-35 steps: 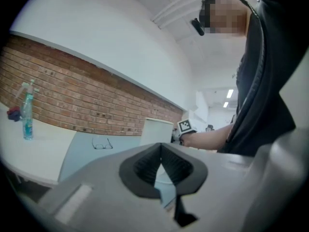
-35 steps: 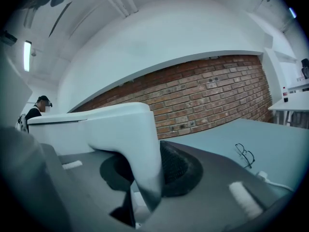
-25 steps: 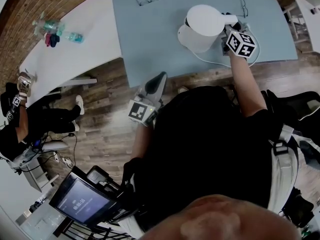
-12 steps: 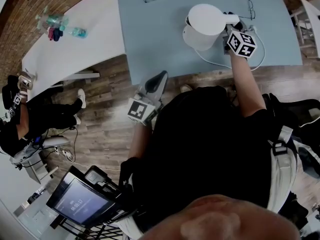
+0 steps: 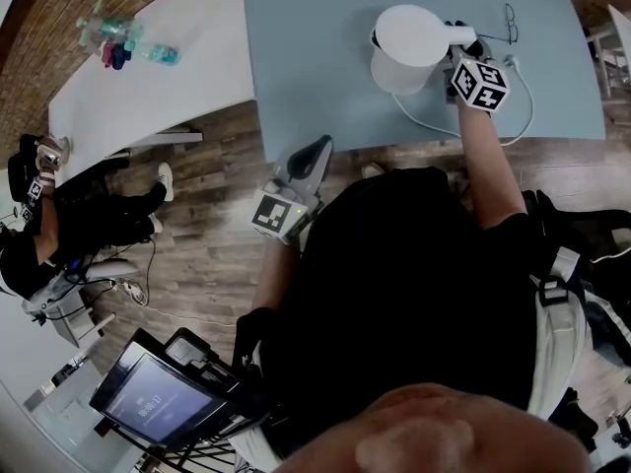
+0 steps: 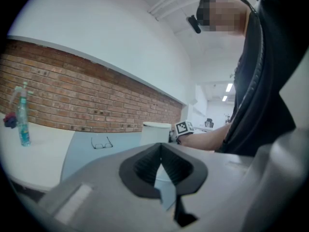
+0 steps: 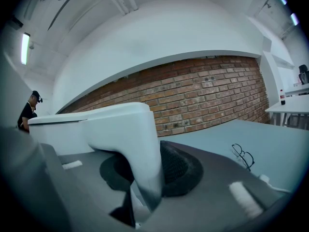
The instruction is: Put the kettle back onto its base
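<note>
Your right gripper (image 7: 145,175) has its jaws clamped on the kettle handle (image 7: 137,144); your left gripper (image 6: 161,153) has its jaws pressed together on nothing.
Only the right gripper view shows that grasp. The head view adds the kettle (image 5: 406,45) upright on the blue-grey table (image 5: 315,77), with a white cable (image 5: 518,116) looping beside it. No view shows you what lies under the kettle.

The kettle (image 5: 406,47) looks smooth matt white plastic, the tabletop (image 5: 325,77) smooth and matt, the floor (image 5: 202,264) grained wood, the wall (image 6: 67,103) rough brick.
</note>
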Available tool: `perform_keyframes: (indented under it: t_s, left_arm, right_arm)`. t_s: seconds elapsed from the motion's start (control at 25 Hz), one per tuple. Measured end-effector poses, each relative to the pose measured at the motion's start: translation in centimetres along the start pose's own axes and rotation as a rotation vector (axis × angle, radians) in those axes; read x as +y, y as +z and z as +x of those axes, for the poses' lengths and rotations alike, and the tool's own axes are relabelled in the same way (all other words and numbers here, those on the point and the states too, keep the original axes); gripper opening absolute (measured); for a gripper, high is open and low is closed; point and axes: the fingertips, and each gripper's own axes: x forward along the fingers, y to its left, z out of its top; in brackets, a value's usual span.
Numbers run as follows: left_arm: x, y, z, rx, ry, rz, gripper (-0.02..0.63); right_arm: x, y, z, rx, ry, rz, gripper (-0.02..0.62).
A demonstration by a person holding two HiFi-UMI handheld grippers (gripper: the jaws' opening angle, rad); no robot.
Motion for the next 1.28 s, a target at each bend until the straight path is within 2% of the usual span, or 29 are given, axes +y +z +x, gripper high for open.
perform_keyframes:
  t_s: [0.32, 0.56, 0.76, 1.28]
  left_arm:
    - [0.3, -0.1, -0.1, 0.001, 0.018, -0.009, 0.002]
    - [0.7, -0.2, -0.1, -0.008, 0.026, 0.002, 0.002]
    - [0.5, -0.1, 0.2, 0.003, 0.025, -0.011, 0.002]
    - [0.1, -0.1, 0.7, -0.001, 0.011, -0.01, 0.002]
  right_arm:
    - [0.3, 0.1, 0.8, -0.001, 0.014, -0.024, 0.1]
    - [1.5, 0.0, 1.0, -0.009, 0.049, -0.09, 0.1]
    - [0.6, -0.7, 0.6, -0.013, 0.035, -0.053, 0.098]
    - [1.1, -0.8, 0.5, -0.002, 0.058, -0.107, 0.086]
